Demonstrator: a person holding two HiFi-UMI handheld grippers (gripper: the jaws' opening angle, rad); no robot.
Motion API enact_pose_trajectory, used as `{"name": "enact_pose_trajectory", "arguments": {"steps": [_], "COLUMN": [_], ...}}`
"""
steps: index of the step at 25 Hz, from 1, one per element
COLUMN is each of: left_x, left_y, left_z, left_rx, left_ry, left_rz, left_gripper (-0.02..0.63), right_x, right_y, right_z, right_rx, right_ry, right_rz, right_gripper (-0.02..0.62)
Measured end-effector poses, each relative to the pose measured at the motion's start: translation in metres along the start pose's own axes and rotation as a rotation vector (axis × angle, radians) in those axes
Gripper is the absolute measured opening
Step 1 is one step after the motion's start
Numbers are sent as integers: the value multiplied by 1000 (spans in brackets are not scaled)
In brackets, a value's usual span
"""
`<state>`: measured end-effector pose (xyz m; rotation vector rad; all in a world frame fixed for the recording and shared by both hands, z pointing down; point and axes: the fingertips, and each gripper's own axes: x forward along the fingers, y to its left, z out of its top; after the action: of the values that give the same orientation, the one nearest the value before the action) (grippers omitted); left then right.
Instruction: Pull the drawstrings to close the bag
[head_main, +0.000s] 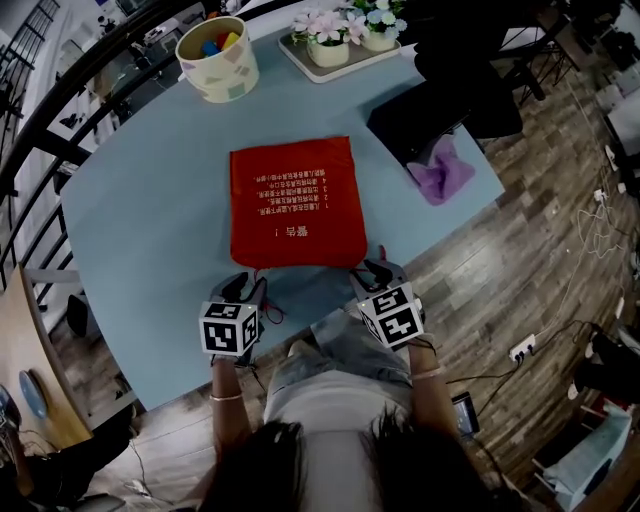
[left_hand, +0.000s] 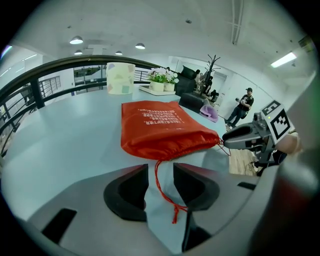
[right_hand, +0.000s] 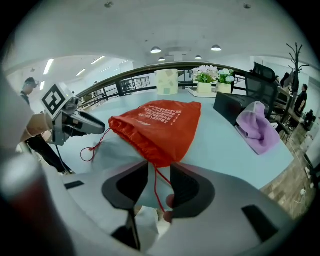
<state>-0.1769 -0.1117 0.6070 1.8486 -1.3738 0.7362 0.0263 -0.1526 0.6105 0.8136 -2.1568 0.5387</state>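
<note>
A red drawstring bag lies flat on the light blue table, its gathered mouth towards me. My left gripper stands open at the mouth's left corner. In the left gripper view, the left red cord runs loose through the gap of that gripper and ends in a knot. My right gripper is open at the right corner. In the right gripper view, the right cord hangs between the jaws of that gripper, and neither pad presses on it. The bag fills the middle of that view.
A pale patterned bucket with coloured pieces stands at the back left. A tray of potted flowers is at the back. A black laptop-like slab and a purple cloth lie to the right. The table's near edge is just below the grippers.
</note>
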Motion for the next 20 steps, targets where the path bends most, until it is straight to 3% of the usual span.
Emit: {"name": "enact_pose_trajectory", "arguments": {"steps": [9, 20], "left_x": [11, 25], "left_y": [3, 13], "left_z": [-7, -10], "left_rx": [-15, 30], "left_ry": [30, 68], "left_rz": [11, 83], "left_gripper": [149, 147], "right_x": [13, 23], "right_y": [1, 5], "right_z": [-12, -14], "right_rx": [-8, -42], "right_ry": [46, 84], "right_rz": [0, 18], "right_gripper": [137, 137]}}
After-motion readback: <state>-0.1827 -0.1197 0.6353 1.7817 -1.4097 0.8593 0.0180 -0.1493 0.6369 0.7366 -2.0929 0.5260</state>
